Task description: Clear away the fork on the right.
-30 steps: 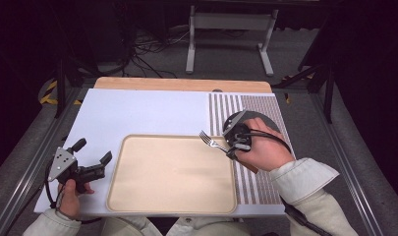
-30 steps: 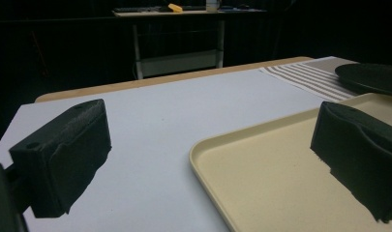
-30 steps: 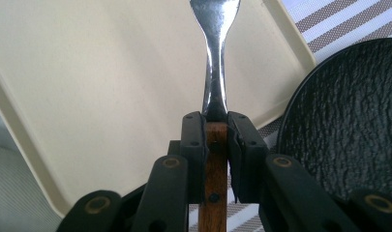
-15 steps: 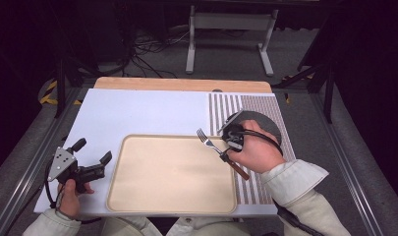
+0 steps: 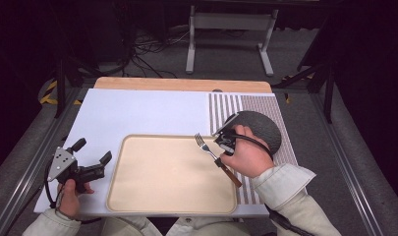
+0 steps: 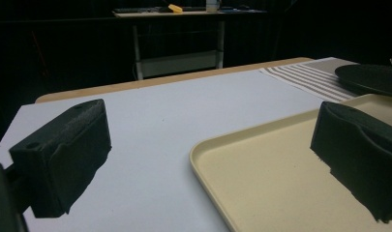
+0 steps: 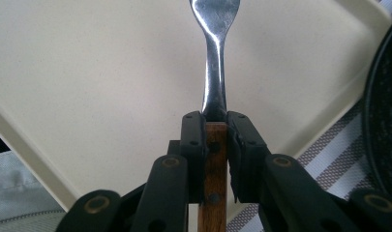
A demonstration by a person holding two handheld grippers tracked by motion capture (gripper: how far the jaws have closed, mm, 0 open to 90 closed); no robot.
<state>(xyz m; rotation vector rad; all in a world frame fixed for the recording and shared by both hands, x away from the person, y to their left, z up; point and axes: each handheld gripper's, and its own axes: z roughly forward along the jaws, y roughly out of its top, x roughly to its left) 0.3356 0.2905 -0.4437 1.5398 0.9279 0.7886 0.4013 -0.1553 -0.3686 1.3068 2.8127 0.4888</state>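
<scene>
Beige tray (image 5: 162,191), striped mat (image 5: 226,105)

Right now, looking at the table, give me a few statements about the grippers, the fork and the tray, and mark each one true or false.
1. The right gripper is shut on the fork at its wooden handle. True.
2. The left gripper holds a spoon. False: its jaws stand open with nothing between them, left of the tray.
3. The fork's tines point toward the far side of the table, over the tray's right part. True.
4. The dark plate sits inside the tray. False: it sits on the striped mat, right of the tray.
5. The tray holds food. False: its surface looks bare in the high view.
</scene>
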